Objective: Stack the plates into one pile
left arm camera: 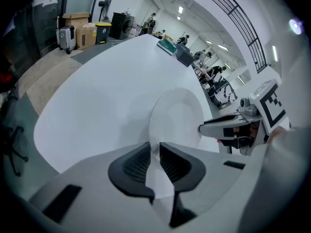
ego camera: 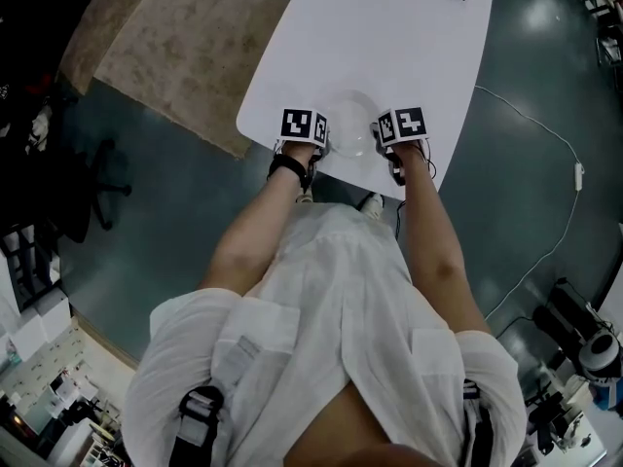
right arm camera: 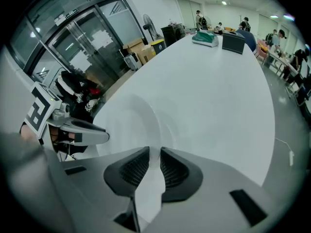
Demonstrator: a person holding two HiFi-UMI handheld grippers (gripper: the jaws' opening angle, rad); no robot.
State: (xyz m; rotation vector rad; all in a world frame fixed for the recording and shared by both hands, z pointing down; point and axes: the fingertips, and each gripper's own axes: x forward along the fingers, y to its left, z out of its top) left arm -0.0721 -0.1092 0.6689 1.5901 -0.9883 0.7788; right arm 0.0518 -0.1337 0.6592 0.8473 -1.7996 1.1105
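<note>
A white plate [ego camera: 351, 125] is at the near end of the white table [ego camera: 389, 37], held between both grippers. My left gripper [ego camera: 326, 144] is shut on its left rim, and my right gripper [ego camera: 379, 137] is shut on its right rim. In the left gripper view the plate [left arm camera: 177, 118] runs from between the left gripper's [left arm camera: 154, 152] pads across to the right gripper [left arm camera: 228, 128]. The right gripper view shows the plate [right arm camera: 127, 125] edge pinched in the right gripper [right arm camera: 154, 159], with the left gripper [right arm camera: 80, 129] on the far rim. Whether it is one plate or a pile I cannot tell.
A green box [right arm camera: 205, 39] and a dark box [right arm camera: 233, 42] sit at the table's far end. On the floor lie a rug [ego camera: 175, 47] to the left, a dark chair [ego camera: 92, 188], and a white cable [ego camera: 560, 163] to the right.
</note>
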